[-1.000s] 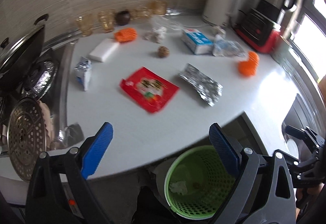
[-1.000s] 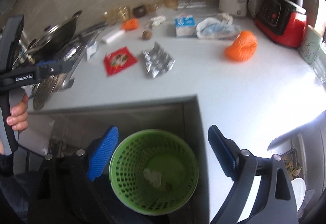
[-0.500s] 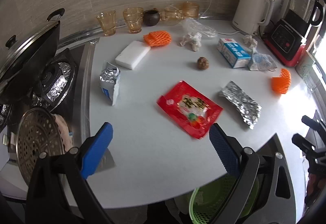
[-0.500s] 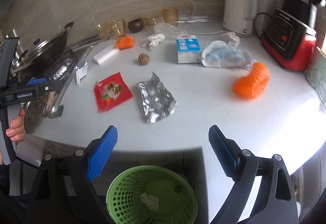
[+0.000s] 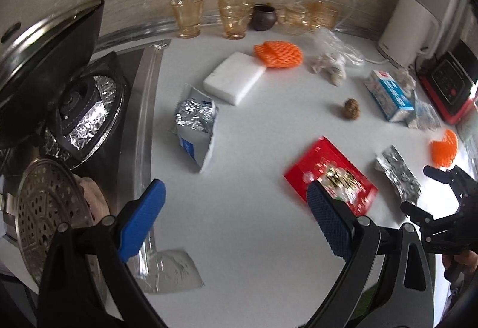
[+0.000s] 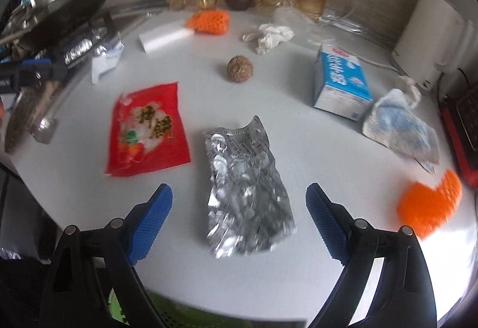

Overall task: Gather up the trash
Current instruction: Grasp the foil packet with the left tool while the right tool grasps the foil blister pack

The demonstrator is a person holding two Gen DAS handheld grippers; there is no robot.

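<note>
Trash lies spread on the white counter point(image 5: 254, 238). A red snack wrapper point(image 5: 330, 175) point(image 6: 149, 128), a silver foil wrapper point(image 6: 248, 193) point(image 5: 398, 175) and a torn foil-lined carton point(image 5: 195, 122) lie nearest. My left gripper point(image 5: 236, 211) is open and empty above the counter, its right finger over the red wrapper's corner. My right gripper point(image 6: 239, 208) is open and empty, with the silver foil wrapper between its fingers. A sliver of the green bin point(image 6: 167, 319) shows below the counter edge.
Farther back lie a blue milk carton point(image 6: 340, 86), a crumpled blue bag point(image 6: 400, 125), orange foam nets point(image 6: 427, 205) point(image 5: 279, 55), a white block point(image 5: 234, 77), a brown ball point(image 6: 240, 69) and crumpled tissue point(image 6: 269, 35). Stove and pans point(image 5: 44, 59) at left, kettle point(image 5: 409, 29) and glasses point(image 5: 188, 16) behind.
Both grippers have moved up from over the green bin and forward over the counter. The right one now has the silver foil wrapper between its open fingers.
</note>
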